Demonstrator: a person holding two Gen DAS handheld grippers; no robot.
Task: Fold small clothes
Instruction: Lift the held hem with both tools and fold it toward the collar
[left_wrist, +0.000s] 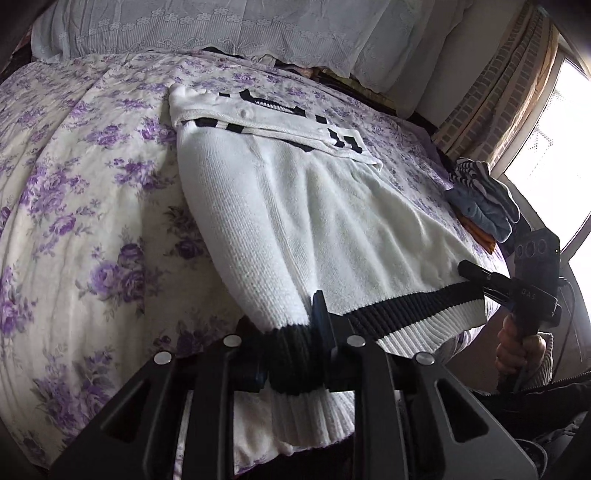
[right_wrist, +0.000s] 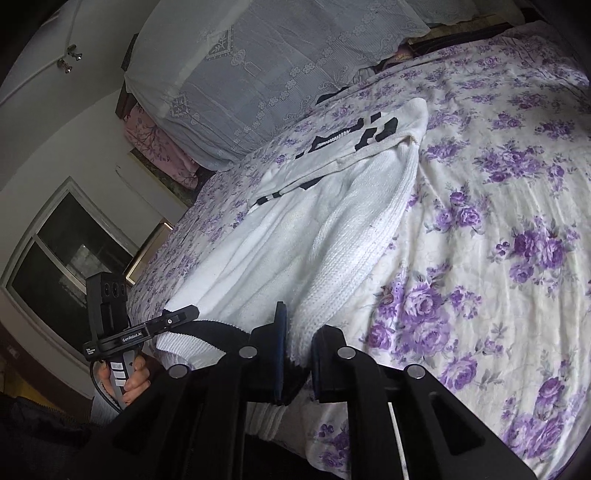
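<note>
A white knit sweater (left_wrist: 314, 206) with black trim lies on the floral bedspread (left_wrist: 74, 184), collar end far, black-and-white ribbed hem (left_wrist: 413, 314) near. My left gripper (left_wrist: 291, 354) is shut on the hem's left corner, knit bunched between the fingers. My right gripper (right_wrist: 297, 354) is shut on the hem's right corner; it also shows in the left wrist view (left_wrist: 476, 277), clamped on the hem. The sweater (right_wrist: 325, 229) runs away from the right gripper toward the pillows. The left gripper also shows in the right wrist view (right_wrist: 184, 315), at the hem's other end.
Lace-covered pillows (left_wrist: 229, 26) stack at the bed's far end. A pile of folded clothes (left_wrist: 480, 206) sits at the bed's right edge near a bright window (left_wrist: 546, 147). A dark window (right_wrist: 70, 251) is on the wall left of the bed.
</note>
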